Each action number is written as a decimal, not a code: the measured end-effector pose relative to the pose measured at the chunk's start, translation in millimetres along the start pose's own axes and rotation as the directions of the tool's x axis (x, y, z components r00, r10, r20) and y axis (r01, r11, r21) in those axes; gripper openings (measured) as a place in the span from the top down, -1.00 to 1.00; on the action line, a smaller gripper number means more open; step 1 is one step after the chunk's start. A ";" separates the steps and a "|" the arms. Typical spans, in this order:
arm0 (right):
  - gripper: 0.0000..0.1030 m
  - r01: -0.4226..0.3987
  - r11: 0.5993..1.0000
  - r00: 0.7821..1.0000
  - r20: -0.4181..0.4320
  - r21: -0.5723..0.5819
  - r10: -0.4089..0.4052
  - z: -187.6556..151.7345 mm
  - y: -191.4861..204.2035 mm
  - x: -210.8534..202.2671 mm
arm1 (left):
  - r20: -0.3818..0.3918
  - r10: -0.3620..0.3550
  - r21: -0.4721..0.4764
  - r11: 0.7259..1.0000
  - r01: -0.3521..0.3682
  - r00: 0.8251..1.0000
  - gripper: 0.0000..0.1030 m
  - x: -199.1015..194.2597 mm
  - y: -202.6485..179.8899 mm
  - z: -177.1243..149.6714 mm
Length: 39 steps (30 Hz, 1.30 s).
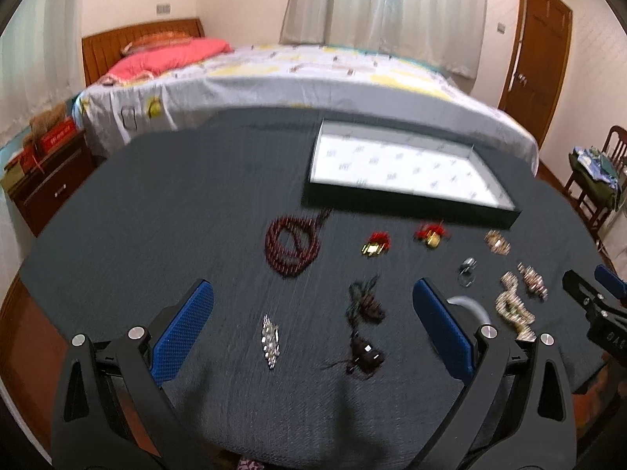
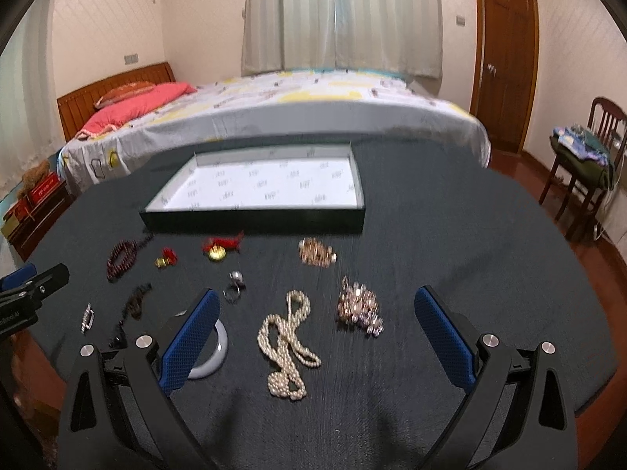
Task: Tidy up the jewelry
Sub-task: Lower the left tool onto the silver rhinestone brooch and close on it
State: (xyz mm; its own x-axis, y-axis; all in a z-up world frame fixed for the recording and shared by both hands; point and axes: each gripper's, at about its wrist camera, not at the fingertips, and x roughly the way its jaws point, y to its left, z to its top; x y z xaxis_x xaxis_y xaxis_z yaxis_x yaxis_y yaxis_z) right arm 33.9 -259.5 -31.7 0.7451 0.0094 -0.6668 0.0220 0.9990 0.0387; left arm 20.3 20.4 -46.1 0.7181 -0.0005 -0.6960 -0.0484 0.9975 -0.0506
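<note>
Jewelry lies scattered on a dark cloth table [image 1: 156,203]. A shallow black tray [image 1: 407,199] [image 2: 254,219] with a white lining sits at the far side. My left gripper [image 1: 313,325] hangs open above a silver clip [image 1: 270,340] and dark beaded pieces [image 1: 364,329]. A red bead necklace [image 1: 292,244] lies beyond it. My right gripper [image 2: 313,333] is open over a pearl necklace [image 2: 288,346], with a crystal bracelet [image 2: 358,309] to its right and a pale bangle [image 2: 213,352] behind its left finger. Nothing is held.
Two red-and-gold charms [image 2: 217,248] [image 2: 166,257], a ring [image 2: 235,286] and a gold bead bracelet [image 2: 315,252] lie before the tray. A bed [image 2: 274,113] stands behind the table, a nightstand [image 1: 47,180] at left, a chair [image 2: 584,168] at right.
</note>
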 end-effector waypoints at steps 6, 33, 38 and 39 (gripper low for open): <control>-0.89 -0.025 1.000 0.998 -0.056 0.000 0.025 -11.8 2.8 21.8 | -0.071 0.021 0.009 1.000 -0.020 0.997 -0.92 22.6 8.0 -14.3; -0.89 -0.051 0.999 0.991 -0.123 0.013 0.052 -22.7 1.3 49.3 | -0.194 0.026 0.027 0.999 -0.021 0.981 0.55 54.0 29.4 -34.6; -0.89 -0.051 0.999 0.991 -0.123 0.018 0.053 -23.9 -0.9 47.9 | -0.194 0.019 0.039 0.999 -0.012 0.981 0.74 52.6 26.9 -35.8; -0.89 -0.052 0.998 0.991 -0.123 0.019 0.053 -23.8 -1.1 47.3 | -0.192 0.023 0.047 0.999 -0.014 0.981 0.75 52.1 25.5 -36.2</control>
State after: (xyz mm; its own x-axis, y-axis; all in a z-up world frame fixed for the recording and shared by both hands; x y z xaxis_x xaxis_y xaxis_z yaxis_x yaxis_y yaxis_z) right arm 53.2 -259.1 -81.1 0.6580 0.0681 -0.7500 -0.0039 0.9962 0.0870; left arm 31.3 43.2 -109.5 0.5698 0.0090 -0.8217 -0.0261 0.9996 -0.0072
